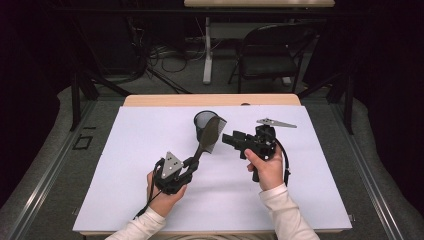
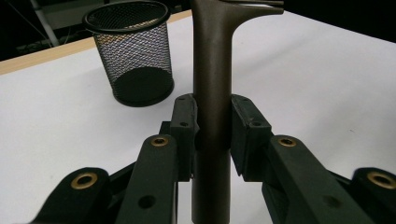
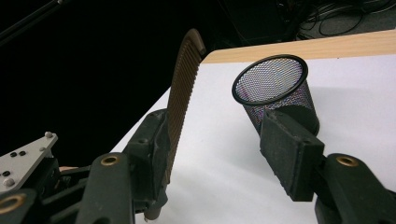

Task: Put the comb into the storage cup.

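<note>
Left gripper (image 1: 191, 162) clamps the comb (image 1: 209, 135) by its handle; right gripper (image 1: 231, 139) (jaws apart, nothing gripped) points at its head, mesh cup (image 1: 202, 120) beyond.

A dark room is seen beyond the white-covered table (image 1: 150, 200): a black folding chair (image 1: 267, 52), grey floor (image 1: 45, 165) (cables (image 1: 165, 55) are strewn there), another table's white leg (image 1: 207, 50).
</note>
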Tool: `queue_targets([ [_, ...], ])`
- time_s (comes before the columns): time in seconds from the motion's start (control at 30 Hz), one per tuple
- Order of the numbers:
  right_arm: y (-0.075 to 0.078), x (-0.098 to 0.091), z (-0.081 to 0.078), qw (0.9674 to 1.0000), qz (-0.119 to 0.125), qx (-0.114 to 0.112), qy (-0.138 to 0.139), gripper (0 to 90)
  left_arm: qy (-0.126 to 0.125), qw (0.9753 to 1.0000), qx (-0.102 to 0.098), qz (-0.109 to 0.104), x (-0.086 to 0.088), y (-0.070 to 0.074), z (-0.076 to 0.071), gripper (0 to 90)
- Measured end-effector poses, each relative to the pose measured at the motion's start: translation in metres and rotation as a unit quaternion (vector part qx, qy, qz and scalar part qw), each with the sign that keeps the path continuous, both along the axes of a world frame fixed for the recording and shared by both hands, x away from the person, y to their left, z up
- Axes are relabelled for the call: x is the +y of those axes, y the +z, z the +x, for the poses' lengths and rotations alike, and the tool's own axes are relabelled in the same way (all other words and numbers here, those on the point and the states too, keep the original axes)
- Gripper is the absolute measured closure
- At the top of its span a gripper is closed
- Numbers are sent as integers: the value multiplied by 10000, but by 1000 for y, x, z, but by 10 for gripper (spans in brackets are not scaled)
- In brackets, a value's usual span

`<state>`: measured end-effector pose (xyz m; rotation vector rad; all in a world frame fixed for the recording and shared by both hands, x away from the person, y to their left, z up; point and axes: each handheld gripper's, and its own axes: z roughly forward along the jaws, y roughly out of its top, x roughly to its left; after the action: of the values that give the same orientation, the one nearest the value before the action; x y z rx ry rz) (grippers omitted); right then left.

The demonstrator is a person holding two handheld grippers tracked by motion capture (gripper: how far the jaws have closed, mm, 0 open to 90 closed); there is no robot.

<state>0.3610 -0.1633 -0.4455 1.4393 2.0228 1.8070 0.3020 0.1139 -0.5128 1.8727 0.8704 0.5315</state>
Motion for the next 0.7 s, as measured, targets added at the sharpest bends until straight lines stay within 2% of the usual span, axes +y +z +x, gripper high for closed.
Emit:
queue_targets([
  [0.3, -3, -4, 1, 9995, 314, 104, -1, 441, -87, 9999, 16, 53, -4, -2, -2, 727],
  [0.7, -6, -2, 2, 9991, 371, 177, 83, 509, -176, 9998, 12, 95, -10, -4, -6, 727],
])
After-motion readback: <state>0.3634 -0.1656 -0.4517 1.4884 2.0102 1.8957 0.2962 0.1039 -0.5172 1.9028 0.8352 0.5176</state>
